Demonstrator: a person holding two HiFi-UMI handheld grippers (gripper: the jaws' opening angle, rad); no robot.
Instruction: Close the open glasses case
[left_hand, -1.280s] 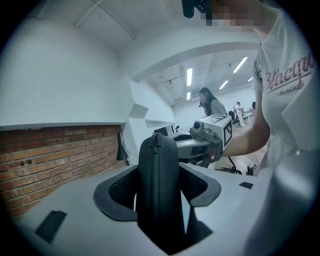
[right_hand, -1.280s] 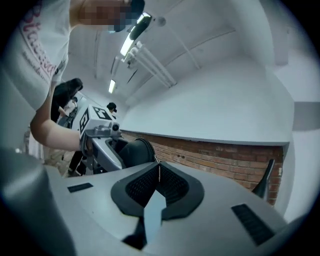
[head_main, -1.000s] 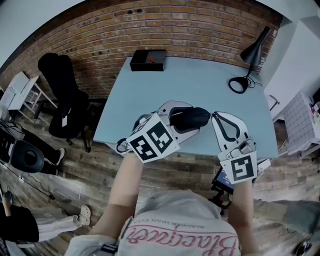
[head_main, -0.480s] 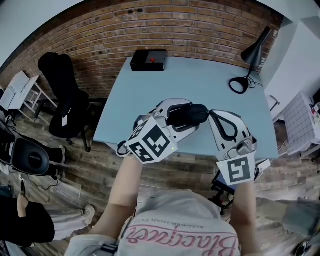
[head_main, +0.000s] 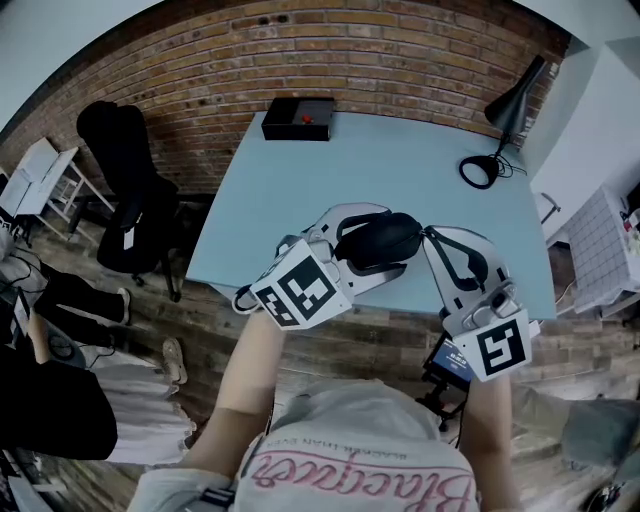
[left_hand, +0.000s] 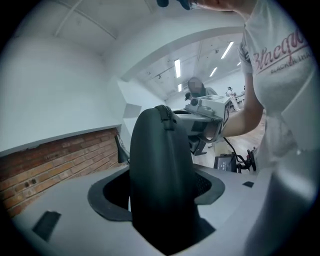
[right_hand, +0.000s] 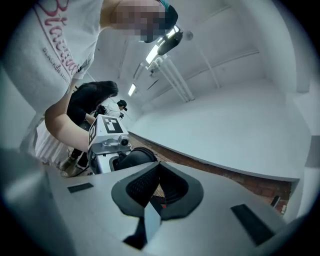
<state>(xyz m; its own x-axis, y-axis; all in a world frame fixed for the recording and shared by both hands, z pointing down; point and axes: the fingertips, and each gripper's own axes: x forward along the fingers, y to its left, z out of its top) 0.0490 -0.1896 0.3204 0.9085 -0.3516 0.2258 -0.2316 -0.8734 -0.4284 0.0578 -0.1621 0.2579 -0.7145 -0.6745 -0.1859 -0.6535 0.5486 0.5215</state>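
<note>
Case (head_main: 385, 238), dark and oval, sits clamped between the fingers of the left gripper (head_main: 372, 246) above the near edge of the surface (head_main: 400, 160). At far left a black chair (head_main: 125, 185) stands on the floor. A black box (head_main: 297, 119) rests at the surface's far edge. Just right of the case, the right gripper (head_main: 432, 236) has its fingers closed together on nothing. A lamp (head_main: 505, 105) stands at the far right corner, well apart.
</note>
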